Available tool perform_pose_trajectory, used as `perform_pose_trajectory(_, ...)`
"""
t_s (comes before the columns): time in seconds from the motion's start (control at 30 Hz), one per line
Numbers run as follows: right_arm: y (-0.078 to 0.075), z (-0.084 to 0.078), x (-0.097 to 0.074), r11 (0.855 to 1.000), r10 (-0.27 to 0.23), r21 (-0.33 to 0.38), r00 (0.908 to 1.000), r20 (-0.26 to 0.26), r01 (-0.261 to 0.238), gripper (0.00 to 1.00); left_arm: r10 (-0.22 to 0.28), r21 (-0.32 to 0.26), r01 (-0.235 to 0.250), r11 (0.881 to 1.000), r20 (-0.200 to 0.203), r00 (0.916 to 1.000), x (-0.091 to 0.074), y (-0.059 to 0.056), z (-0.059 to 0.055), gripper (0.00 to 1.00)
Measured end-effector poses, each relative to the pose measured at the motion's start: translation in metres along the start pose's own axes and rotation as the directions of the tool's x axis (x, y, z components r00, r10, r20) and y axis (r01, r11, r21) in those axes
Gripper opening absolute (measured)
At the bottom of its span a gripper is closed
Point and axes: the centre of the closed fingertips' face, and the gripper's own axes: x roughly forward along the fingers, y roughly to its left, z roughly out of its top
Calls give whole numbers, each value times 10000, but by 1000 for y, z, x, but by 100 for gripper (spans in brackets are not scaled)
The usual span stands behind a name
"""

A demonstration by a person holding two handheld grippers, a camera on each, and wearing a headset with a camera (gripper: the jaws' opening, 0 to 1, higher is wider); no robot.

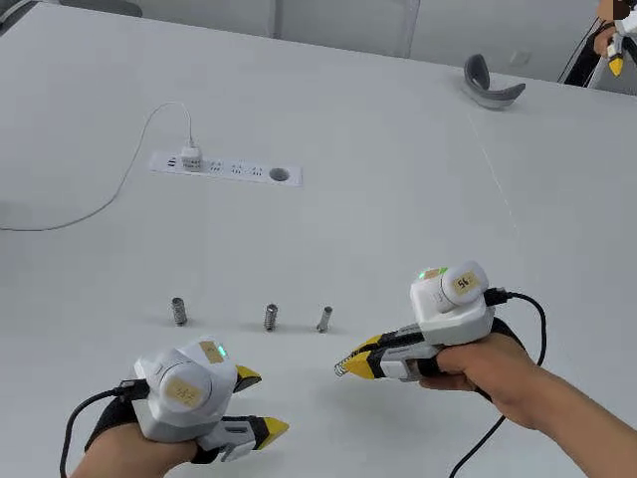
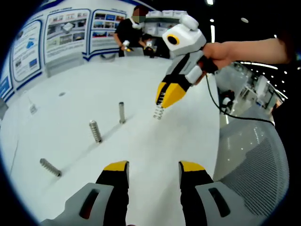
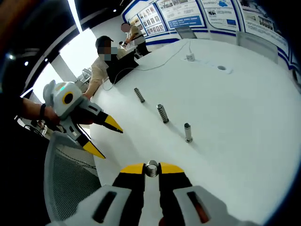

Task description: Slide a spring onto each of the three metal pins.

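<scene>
Right claw (image 3: 151, 170) pinches spring (image 2: 159, 111), apparently by its end.

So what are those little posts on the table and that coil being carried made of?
The bare upright grey pin looks like metal, with a dull silvery sheen. The small grey coiled spring shut in the right gripper looks like steel wire, judging by its glinting turns. The alloy cannot be told.

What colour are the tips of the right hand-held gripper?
Yellow, with black behind them. The right hand-held gripper shows this best in the left gripper view.
</scene>
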Motion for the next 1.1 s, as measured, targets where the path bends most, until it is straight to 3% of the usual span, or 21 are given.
perform_pose_trajectory(0.8,-43,19,-7,9918,-781,-1080,9935,-823,690,12,1117,-1125,-1067,9879,389,9930,-16,40,0,57)
perform_pose_trajectory(1.1,-52,37,-6,9868,-876,-1438,9925,-848,748,12,1194,-1294,-1119,9853,517,9915,-20,46,3,65)
